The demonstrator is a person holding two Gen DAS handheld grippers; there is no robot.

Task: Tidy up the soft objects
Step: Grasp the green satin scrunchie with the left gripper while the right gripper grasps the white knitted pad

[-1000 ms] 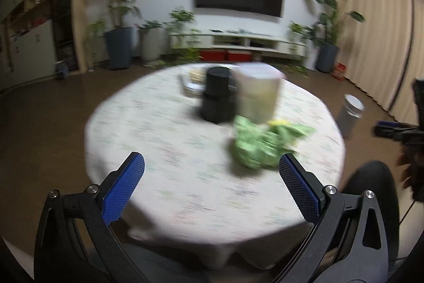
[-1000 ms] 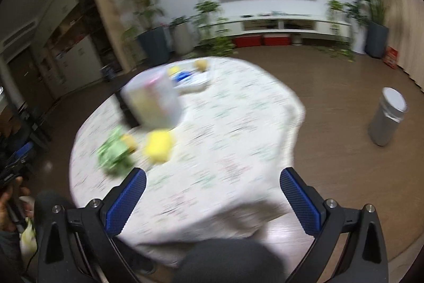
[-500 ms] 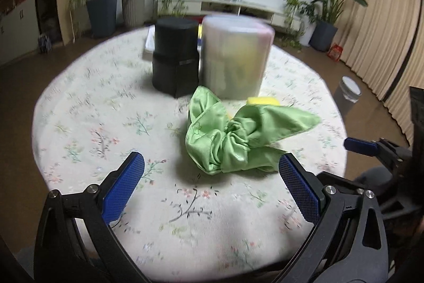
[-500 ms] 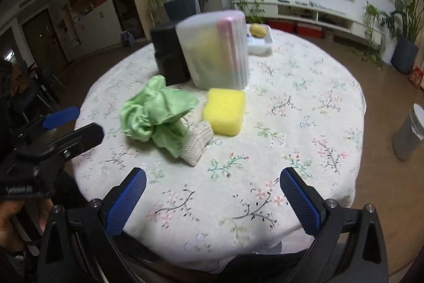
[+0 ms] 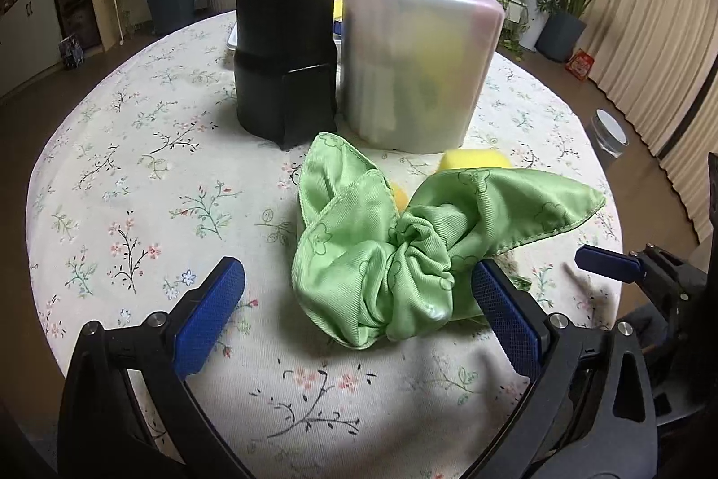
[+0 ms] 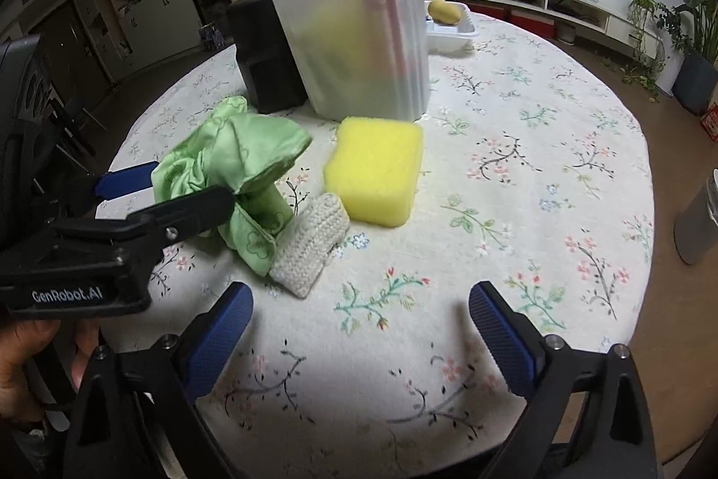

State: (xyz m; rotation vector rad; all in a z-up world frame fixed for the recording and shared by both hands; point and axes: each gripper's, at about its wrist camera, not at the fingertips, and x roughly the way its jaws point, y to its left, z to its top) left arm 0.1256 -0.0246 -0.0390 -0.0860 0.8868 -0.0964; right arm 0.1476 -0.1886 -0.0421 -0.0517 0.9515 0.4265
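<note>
Green satin, bunched and glossy: the scrunchie cloth (image 5: 404,250) lies near the middle of the bench (image 5: 134,173), just in front of my left gripper (image 5: 354,313), whose jaws stand wide apart on either side of it. I judge it light, limp and a bit slippery, so I would pinch the gathered knot at its centre, not a loose flap. To its right lie a small knitted pouch (image 6: 309,243), touching the cloth's near edge, and a yellow sponge (image 6: 374,169) just beside that; both look soft and springy, the sponge easy to squeeze across its short sides. My right gripper (image 6: 361,337) hangs over bare tablecloth nearer to me, jaws apart and empty.

Farther off stand a frosted plastic bin (image 6: 359,43), turned bottom up as far as I can tell, and a black container (image 5: 285,57) to its left, with a white tray (image 6: 451,28) behind.

The bench is round, under a floral cloth that may ruck up if dragged. Beyond it I see a living room with potted plants, a wall television and curtains on the right.
</note>
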